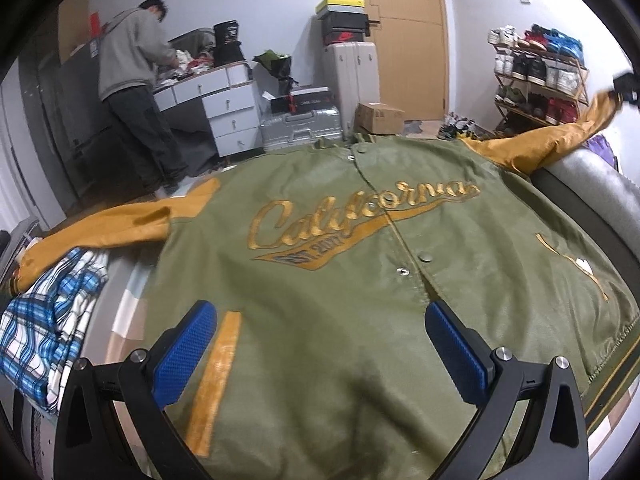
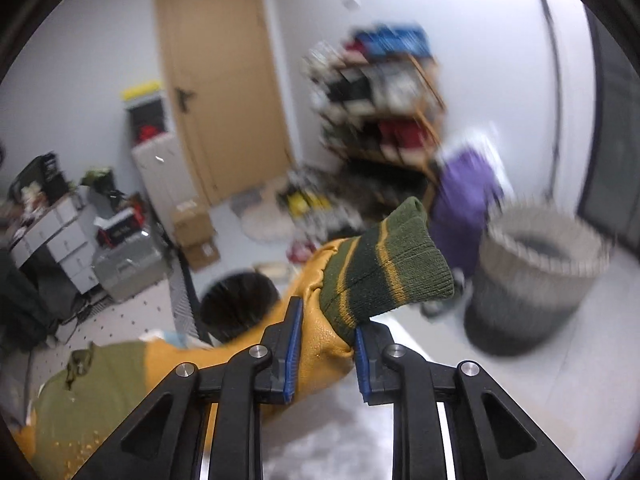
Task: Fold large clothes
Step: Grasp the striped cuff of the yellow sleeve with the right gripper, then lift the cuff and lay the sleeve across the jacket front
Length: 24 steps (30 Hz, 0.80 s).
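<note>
My right gripper (image 2: 325,344) pinches the mustard leather sleeve (image 2: 320,336) just behind its striped knit cuff (image 2: 384,272). My left gripper (image 1: 320,344), jaws spread, hovers over the olive-green varsity jacket (image 1: 340,280) lying flat ahead. I'd carry the sleeve across the chest, keeping it taut.

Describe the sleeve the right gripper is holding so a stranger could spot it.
Start at the green jacket lettered California. Follow its mustard sleeve up off the surface to the right gripper. Unlike the other sleeve lying flat, it is raised, pinched just below its striped green cuff.
</note>
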{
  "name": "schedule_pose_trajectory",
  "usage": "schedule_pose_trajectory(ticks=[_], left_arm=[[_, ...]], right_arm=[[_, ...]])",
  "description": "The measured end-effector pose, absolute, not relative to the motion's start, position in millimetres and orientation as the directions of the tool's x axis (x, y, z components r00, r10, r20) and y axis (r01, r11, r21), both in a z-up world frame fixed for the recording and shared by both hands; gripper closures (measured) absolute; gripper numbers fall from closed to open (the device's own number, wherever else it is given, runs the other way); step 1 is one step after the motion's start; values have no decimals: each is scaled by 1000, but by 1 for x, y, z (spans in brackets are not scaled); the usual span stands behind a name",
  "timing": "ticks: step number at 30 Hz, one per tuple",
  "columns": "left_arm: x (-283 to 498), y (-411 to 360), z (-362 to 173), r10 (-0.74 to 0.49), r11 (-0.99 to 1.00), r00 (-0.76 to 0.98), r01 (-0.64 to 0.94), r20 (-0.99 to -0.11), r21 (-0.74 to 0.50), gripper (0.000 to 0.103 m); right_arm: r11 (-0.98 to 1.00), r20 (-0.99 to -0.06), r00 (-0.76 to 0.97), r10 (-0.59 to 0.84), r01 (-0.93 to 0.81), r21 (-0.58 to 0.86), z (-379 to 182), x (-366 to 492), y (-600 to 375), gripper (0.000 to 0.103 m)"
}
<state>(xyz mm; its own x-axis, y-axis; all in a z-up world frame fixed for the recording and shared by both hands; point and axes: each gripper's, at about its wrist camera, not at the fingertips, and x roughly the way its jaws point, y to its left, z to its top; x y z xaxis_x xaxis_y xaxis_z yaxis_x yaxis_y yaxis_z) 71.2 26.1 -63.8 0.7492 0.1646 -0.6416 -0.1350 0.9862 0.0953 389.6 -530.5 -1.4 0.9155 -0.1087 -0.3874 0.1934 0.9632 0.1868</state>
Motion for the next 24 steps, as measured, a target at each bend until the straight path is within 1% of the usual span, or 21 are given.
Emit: schedule_pose_trajectory(ticks=[2, 4, 7, 9, 11, 13, 14, 16, 17, 19, 20, 22, 24], left_arm=[[68, 34, -63, 174, 984, 749, -153, -640, 89, 1], [65, 40, -63, 184, 982, 749, -169, -637, 85, 1], [57, 48, -62, 198, 978, 751, -191, -630, 81, 1], [51, 54, -60, 213, 975, 754, -209, -621, 81, 1], [45, 62, -58, 229, 970, 760, -232, -608, 76, 1], [39, 72, -56, 245, 964, 762, -257, -599, 68, 1], [36, 78, -55, 254, 961, 760, -270, -598, 65, 1], [31, 88, -55, 270, 954, 754, -295, -598, 59, 1], [29, 93, -56, 279, 950, 750, -307, -599, 58, 1], [25, 100, -57, 301, 942, 738, -330, -604, 67, 1], [23, 102, -58, 305, 940, 735, -335, -606, 67, 1], [20, 108, -60, 315, 935, 729, -349, -608, 66, 1], [20, 113, -63, 316, 932, 722, -356, -615, 61, 1]], right_arm=[[983, -306, 950, -58, 108, 149, 31, 379, -488, 81], [993, -245, 969, 24, 5, 116, 57, 372, -439, 82], [977, -167, 963, 212, -204, 65, 85, 357, -348, 83], [940, -151, 928, 340, -339, 32, 87, 344, -287, 85], [892, -159, 880, 448, -451, 22, 80, 338, -232, 86], [816, -208, 795, 570, -577, 33, 57, 335, -166, 88], [788, -234, 761, 605, -615, 37, 43, 335, -141, 92], [716, -349, 664, 661, -697, 31, -4, 334, -73, 93], [691, -389, 626, 676, -722, 37, -25, 333, -51, 93], [640, -530, 522, 668, -767, 52, -90, 334, 2, 93], [628, -576, 486, 658, -776, 63, -116, 335, 13, 93], [604, -661, 398, 636, -790, 107, -166, 337, 29, 93], [593, -694, 345, 632, -792, 146, -201, 336, 28, 92]])
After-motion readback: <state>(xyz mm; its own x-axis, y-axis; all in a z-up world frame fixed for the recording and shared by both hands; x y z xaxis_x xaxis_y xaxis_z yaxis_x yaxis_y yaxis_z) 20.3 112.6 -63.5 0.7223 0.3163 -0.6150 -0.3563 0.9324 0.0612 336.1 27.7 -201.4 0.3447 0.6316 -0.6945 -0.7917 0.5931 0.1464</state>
